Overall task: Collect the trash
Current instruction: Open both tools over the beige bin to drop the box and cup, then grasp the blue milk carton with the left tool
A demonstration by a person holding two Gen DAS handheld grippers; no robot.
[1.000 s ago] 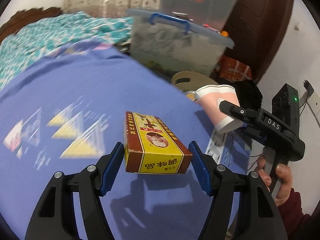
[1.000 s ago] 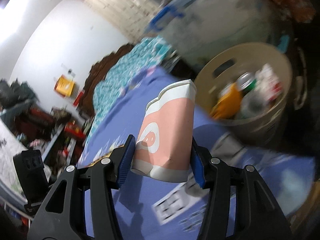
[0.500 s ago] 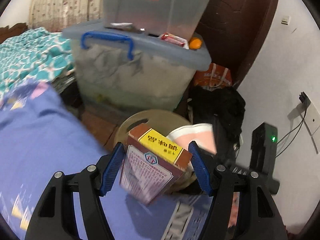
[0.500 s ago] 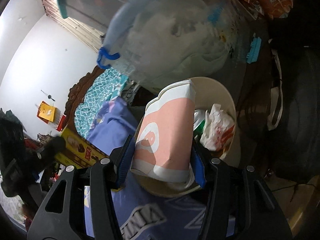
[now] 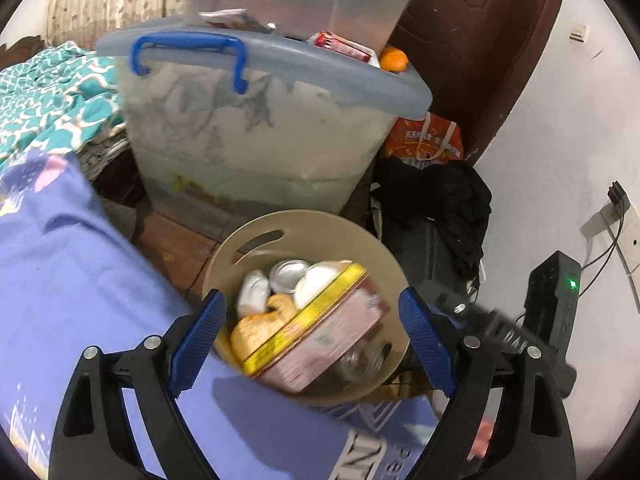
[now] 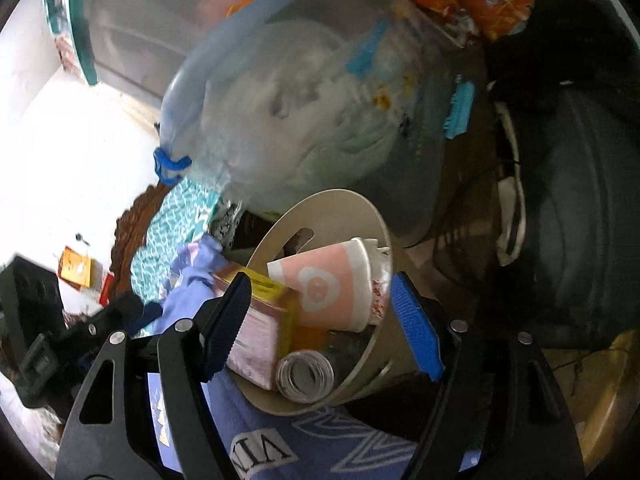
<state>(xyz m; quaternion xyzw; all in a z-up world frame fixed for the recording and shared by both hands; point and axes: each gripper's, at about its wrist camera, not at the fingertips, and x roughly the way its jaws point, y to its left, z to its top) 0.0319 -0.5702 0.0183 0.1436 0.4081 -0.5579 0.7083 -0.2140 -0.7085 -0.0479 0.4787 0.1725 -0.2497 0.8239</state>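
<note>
Two hand-held grippers hang over a beige round trash bin (image 5: pixel 308 236) standing on the floor beside a bed draped in a purple-blue sheet (image 5: pixel 72 280). The left gripper (image 5: pixel 316 344) has its jaws opening wide; the yellow-edged carton (image 5: pixel 320 340) lies tilted between them, touching neither blue pad, resting on the rubbish inside the bin. The right gripper (image 6: pixel 320 320) is also opening, and the pink-and-white paper cup (image 6: pixel 324 284) lies on its side in the bin at about 12 o'clock from its pads, free of both. Both grippers seem placed above the bin mouth so that released items land inside rather than on the sheet.

The left view alone shows what lies deeper in the bin: a silver can top (image 5: pixel 288 274), white wrappers and something orange-yellow at 9 o'clock of the carton. It also shows the lidded storage tub (image 5: pixel 260 128) at 12 o'clock, with an orange (image 5: pixel 394 59) on its lid. The cup cannot be picked out there. The right view alone shows cup and carton (image 6: pixel 260 320) lying side by side, plus a rolled can end (image 6: pixel 306 376) at 6 o'clock of the cup.
</note>
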